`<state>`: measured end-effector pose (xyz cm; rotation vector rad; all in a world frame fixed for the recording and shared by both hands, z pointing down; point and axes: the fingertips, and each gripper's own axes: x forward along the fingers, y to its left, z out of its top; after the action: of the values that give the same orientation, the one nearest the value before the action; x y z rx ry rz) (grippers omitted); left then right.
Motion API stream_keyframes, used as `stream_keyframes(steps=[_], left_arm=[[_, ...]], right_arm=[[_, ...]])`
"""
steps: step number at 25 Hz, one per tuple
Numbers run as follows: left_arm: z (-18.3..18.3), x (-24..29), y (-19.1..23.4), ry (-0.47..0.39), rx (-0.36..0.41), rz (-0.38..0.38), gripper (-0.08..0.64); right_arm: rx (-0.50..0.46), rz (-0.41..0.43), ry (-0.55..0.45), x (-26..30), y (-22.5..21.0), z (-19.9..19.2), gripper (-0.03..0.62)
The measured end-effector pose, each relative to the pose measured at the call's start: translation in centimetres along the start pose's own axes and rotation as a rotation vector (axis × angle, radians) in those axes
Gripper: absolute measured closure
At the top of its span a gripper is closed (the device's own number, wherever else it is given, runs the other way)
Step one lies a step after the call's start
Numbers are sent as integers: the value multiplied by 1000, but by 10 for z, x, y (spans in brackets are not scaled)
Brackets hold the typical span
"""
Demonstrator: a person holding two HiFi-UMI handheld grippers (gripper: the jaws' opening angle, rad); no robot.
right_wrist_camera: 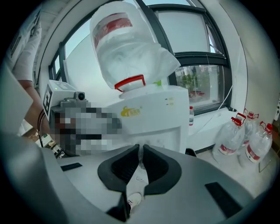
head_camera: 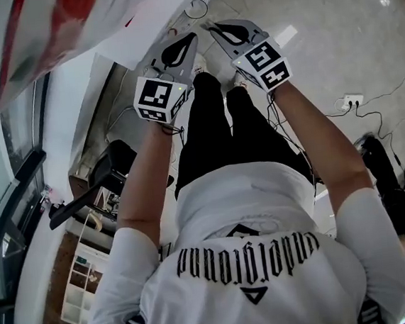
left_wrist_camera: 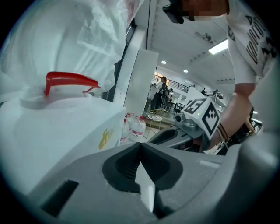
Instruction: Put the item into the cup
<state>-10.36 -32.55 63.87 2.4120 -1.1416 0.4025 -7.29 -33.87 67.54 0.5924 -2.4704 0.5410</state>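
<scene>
No cup or loose item is clear in any view. A person holds both grippers out side by side toward a white water dispenser (right_wrist_camera: 153, 114) that carries an upturned bottle (right_wrist_camera: 127, 48) with a red handle (left_wrist_camera: 70, 79). My left gripper (left_wrist_camera: 140, 145) is shut, its jaws meeting at the tip with nothing between them; it also shows in the head view (head_camera: 189, 41). My right gripper (right_wrist_camera: 141, 148) is shut too, and empty as far as I can see, close beside the left one (head_camera: 211, 27). A small round white thing (head_camera: 197, 8) lies just beyond the tips; I cannot identify it.
Several large water bottles (right_wrist_camera: 245, 140) stand on the floor to the right of the dispenser, below a window (right_wrist_camera: 192, 52). A power strip (head_camera: 352, 100) with cables lies on the floor at the right. People stand far back in the hall (left_wrist_camera: 160, 92).
</scene>
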Motion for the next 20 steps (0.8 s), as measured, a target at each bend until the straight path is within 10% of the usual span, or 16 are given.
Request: stream_keyframes(steps=[20], left_arm=[[-49,30,26,47,-21,22,545]], right_arm=[[8,-9,110,89,-44,-69,558]])
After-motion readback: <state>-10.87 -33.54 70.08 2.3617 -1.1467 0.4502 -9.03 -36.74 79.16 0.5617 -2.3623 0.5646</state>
